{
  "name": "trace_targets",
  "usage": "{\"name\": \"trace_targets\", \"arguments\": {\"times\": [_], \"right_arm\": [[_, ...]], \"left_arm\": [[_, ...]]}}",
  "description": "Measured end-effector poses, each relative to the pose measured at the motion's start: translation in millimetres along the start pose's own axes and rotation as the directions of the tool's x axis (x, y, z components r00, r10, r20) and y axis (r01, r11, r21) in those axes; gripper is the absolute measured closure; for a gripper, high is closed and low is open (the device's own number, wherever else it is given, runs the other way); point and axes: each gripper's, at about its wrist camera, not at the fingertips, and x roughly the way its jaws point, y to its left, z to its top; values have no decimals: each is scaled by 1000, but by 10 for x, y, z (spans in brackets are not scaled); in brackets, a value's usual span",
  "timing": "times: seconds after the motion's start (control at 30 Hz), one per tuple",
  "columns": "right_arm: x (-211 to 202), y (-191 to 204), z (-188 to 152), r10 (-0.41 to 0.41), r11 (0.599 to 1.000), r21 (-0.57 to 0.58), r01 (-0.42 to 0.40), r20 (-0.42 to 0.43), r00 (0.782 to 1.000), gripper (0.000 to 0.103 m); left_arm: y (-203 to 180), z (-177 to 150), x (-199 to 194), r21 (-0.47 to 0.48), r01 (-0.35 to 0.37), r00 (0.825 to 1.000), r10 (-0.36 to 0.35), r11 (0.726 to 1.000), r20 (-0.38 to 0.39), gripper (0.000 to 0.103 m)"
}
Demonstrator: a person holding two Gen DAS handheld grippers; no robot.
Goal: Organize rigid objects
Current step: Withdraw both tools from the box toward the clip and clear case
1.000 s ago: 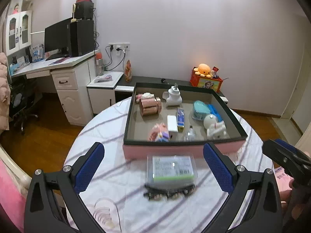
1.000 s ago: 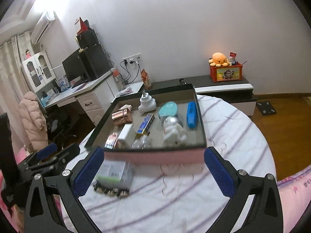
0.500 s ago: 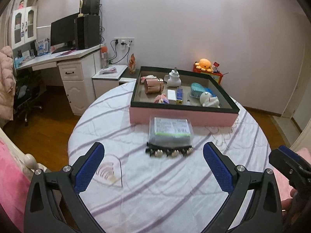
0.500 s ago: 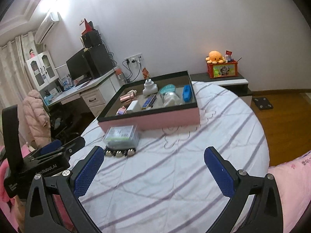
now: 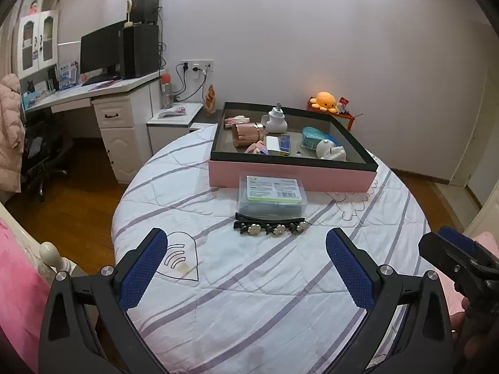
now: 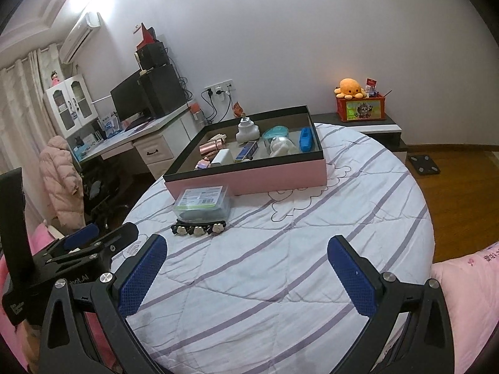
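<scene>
Resting on the round tabletop point(image 5: 280, 280) covered by a white cloth with lilac stripes, a clear plastic case with a green-and-white label point(image 5: 272, 194) is seen just in front of the shallow pink box with a black rim point(image 5: 290, 174), apparently touching its near wall. A black hair clip with pale flower ornaments point(image 5: 270, 226) lies just beside the case, on its near side. Small articles are held inside the box. The left tongs point(image 5: 246, 271) are spread wide and empty, well short of the clip. The right tongs point(image 6: 246, 272) are likewise spread and empty.
</scene>
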Motion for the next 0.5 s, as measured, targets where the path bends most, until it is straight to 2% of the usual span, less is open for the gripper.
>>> {"name": "trace_targets", "arguments": {"times": [0.5], "right_arm": [[54,-7,-23,-6,1000,1,6,-16,1000,0]], "left_arm": [[-23,-54,112,11,4,1000,-4,1000,-27,0]]}}
